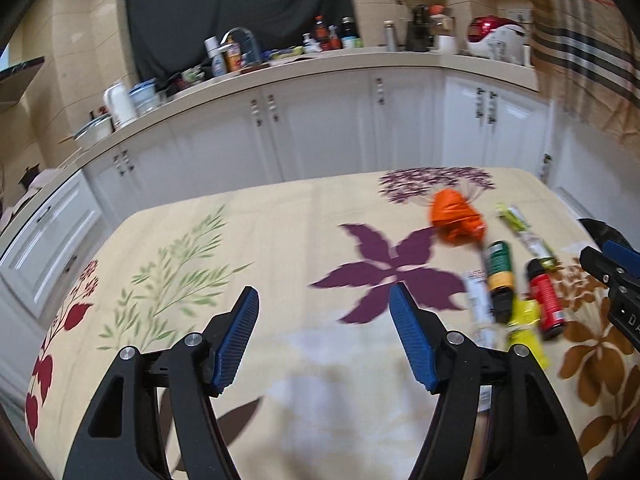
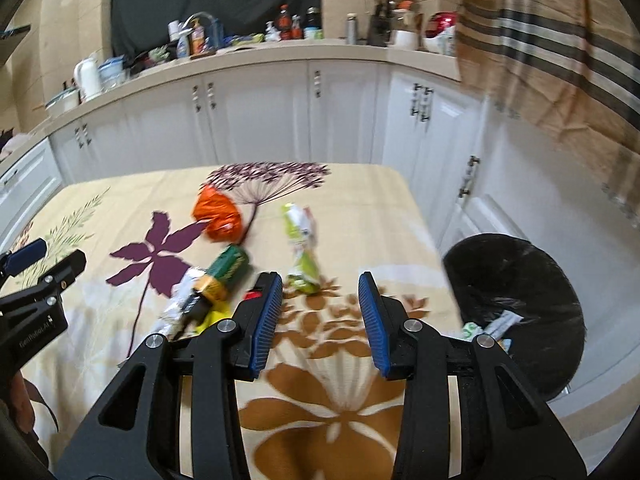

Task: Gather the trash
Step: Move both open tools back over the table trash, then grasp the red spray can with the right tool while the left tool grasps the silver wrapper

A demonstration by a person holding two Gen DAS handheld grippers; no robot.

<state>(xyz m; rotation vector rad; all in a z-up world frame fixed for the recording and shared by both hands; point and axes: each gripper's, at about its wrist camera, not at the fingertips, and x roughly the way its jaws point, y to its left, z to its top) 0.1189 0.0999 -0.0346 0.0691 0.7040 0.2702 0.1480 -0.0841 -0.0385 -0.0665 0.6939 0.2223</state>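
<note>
Orange crumpled bag (image 2: 218, 216), green can (image 2: 228, 268), silver wrapper (image 2: 180, 300), pale green wrapper (image 2: 302, 248) and a red can (image 1: 546, 300) are being left in a loose cluster on the floral tablecloth (image 2: 340, 400), right half of the table, none gripped. Right gripper (image 2: 320, 312) is being held just above the cloth with jaws spread and empty, the red can partly hidden behind its left finger. Left gripper (image 1: 324, 336) is being kept well apart over bare cloth, jaws likewise released (probably parked so the right side gets reach). Black-lined bin (image 2: 516, 304) is being kept beside the table's right edge, some scraps already inside, so drops are likely short.
</note>
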